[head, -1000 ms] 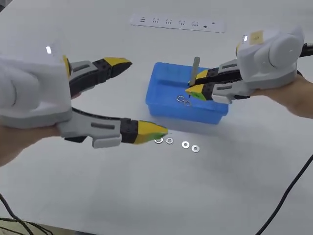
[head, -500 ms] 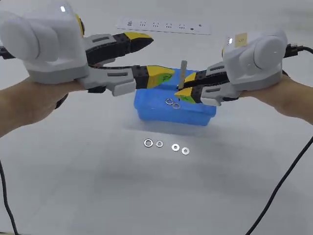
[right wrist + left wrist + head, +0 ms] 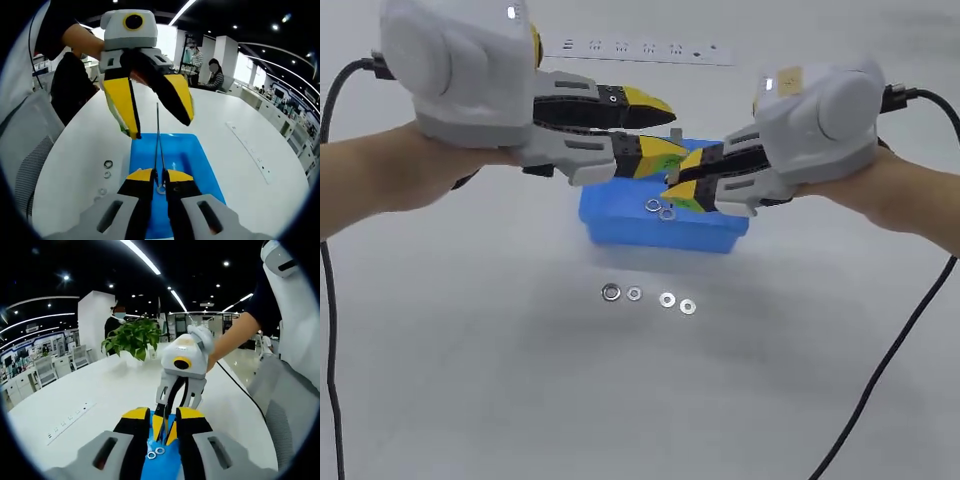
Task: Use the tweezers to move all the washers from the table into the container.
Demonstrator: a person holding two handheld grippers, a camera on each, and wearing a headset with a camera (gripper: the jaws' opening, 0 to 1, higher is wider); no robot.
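Right gripper [image 3: 160,176] clamped tight on tweezers [image 3: 158,145], over container [image 3: 650,236]. Left gripper [image 3: 671,127] wide open, jaws straddling tweezers' far end. Two washers [image 3: 653,205] inside; four on table [image 3: 520,380], near side. Probably a tweezers regrip; next, lower tips onto a table washer.

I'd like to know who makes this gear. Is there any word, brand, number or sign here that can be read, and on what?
None can be read.
Yellowish label on the right tool: print blurred, unreadable.
Marks on the power strip: too small to read.
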